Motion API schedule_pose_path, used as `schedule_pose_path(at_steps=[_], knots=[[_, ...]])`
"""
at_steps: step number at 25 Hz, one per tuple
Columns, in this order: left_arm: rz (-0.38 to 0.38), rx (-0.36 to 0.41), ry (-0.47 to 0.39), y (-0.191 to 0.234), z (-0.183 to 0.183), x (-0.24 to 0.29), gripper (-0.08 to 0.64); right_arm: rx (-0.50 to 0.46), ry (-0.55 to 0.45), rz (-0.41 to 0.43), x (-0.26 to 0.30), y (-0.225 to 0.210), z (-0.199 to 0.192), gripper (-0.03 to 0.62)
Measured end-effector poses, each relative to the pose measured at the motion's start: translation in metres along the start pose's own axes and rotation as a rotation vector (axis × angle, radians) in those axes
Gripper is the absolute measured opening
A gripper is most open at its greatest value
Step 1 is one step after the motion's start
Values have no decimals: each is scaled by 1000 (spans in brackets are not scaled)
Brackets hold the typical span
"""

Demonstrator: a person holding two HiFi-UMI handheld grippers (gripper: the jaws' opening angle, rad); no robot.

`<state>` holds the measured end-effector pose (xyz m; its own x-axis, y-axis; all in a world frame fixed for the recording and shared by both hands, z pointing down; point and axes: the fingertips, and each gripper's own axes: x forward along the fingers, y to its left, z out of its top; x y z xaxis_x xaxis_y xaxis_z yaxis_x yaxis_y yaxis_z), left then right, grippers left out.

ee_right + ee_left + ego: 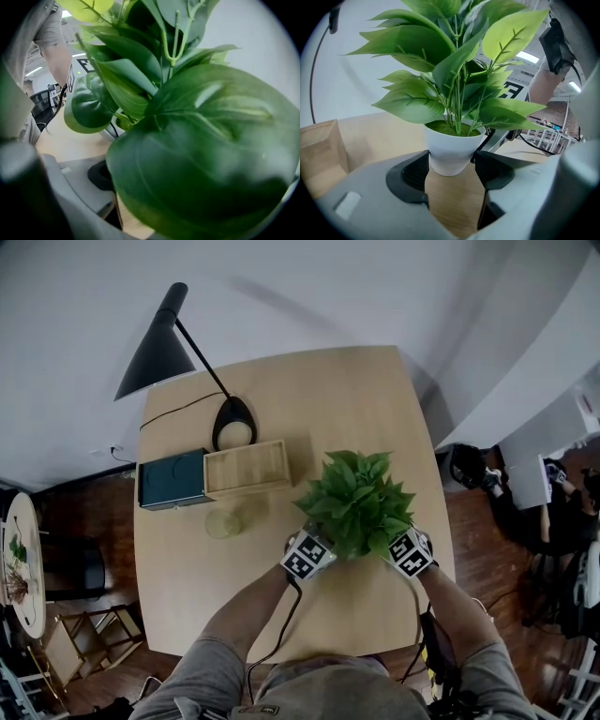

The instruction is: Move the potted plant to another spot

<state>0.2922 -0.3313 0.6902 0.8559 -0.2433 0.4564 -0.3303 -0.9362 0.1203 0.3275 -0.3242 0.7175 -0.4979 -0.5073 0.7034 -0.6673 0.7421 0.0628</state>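
The potted plant, broad green leaves in a small white pot, stands on the wooden table near its front right. My left gripper is at the plant's left side. In the left gripper view both dark pads touch the pot's sides, so my left gripper is shut on it. My right gripper is at the plant's right side. In the right gripper view large leaves fill the frame. Only one dark pad shows, and the pot's rim sits beyond it.
A black cone lamp with a round base stands at the table's back left. A wooden box, a dark teal box and a pale green glass sit left of the plant. The table's right edge is close.
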Motion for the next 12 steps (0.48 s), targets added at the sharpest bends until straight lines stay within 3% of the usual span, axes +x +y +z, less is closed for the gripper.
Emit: schedule_pose_path(at_steps=[6, 12], knots=[[11, -15, 15, 0, -6, -5, 290, 41, -15, 14, -4, 1, -1, 322], [77, -34, 21, 1, -7, -31, 291, 46, -23, -7, -28, 0, -12, 324]])
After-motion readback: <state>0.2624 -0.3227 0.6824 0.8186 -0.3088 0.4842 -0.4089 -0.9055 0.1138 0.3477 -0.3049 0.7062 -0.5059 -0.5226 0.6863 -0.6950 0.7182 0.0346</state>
